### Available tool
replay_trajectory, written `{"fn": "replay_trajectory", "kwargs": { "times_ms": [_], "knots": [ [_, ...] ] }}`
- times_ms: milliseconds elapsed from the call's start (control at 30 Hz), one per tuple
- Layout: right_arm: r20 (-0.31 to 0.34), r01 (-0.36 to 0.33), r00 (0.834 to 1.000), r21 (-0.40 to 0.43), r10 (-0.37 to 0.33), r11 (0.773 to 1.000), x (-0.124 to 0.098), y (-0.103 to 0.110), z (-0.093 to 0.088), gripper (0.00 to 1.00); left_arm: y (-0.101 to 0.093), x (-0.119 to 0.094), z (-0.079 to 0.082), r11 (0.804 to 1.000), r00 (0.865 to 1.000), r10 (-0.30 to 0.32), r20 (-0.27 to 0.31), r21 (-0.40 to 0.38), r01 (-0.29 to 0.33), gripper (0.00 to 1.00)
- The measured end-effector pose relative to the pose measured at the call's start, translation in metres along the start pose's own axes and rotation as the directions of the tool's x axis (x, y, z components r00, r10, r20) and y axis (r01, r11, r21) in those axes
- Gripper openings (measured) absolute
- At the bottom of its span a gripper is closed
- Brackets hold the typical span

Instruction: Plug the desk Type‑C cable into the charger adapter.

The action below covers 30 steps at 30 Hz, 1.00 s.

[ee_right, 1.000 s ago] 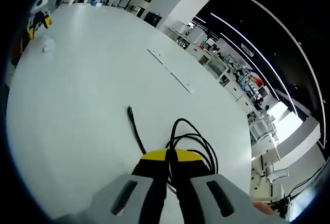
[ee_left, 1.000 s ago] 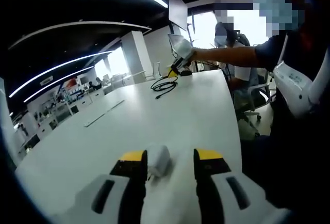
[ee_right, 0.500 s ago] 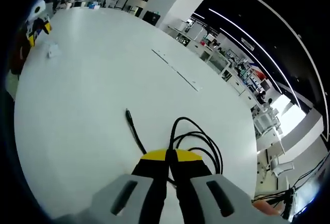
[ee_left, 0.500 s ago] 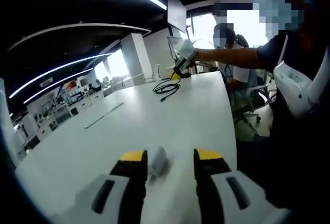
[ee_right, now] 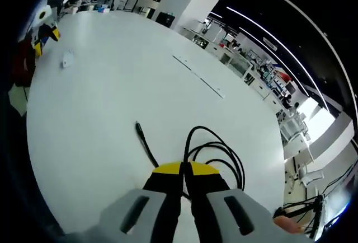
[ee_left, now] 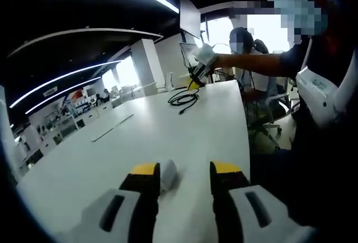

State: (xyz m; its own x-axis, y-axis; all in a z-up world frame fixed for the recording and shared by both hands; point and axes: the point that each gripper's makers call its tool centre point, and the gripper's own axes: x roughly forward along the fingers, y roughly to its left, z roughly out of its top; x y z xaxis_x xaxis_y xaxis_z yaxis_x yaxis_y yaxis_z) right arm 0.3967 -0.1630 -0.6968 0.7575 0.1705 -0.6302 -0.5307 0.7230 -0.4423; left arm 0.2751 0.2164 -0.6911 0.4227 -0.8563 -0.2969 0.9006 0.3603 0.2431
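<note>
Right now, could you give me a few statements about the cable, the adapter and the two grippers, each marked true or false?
1. The right gripper is shut on the black cable. True.
2. The white adapter lies between the left gripper's open jaws. True.
3. The cable's plug is already in the adapter. False: its free end lies on the white table.
4. The cable is white. False: black.

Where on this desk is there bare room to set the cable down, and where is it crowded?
The white desk lies bare between the charger adapter at the left gripper and the coiled black cable at the right gripper. A flat strip borders that stretch. The cable's loops crowd the right gripper's end.
</note>
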Motion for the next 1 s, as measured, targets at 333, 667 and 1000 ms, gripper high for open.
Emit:
{"fn": "replay_trajectory", "kwargs": {
  "times_ms": [333,667,1000],
  "knots": [
    [-0.019,-0.010,1.000,0.011,0.010,1.000,-0.008,0.018,-0.001,0.02,-0.003,-0.004,0.003,1.000,1.000,-0.008,0.012,0.006,0.008,0.35],
    [-0.078,-0.038,0.996,-0.025,0.036,0.999,-0.006,0.032,-0.023,0.02,-0.007,-0.003,0.005,1.000,1.000,-0.014,0.016,0.010,0.013,0.35],
    [-0.117,-0.075,0.991,-0.038,0.070,0.996,-0.010,0.058,-0.033,0.02,-0.010,-0.005,0.006,1.000,1.000,-0.014,0.017,0.010,0.014,0.35]
  ]
}}
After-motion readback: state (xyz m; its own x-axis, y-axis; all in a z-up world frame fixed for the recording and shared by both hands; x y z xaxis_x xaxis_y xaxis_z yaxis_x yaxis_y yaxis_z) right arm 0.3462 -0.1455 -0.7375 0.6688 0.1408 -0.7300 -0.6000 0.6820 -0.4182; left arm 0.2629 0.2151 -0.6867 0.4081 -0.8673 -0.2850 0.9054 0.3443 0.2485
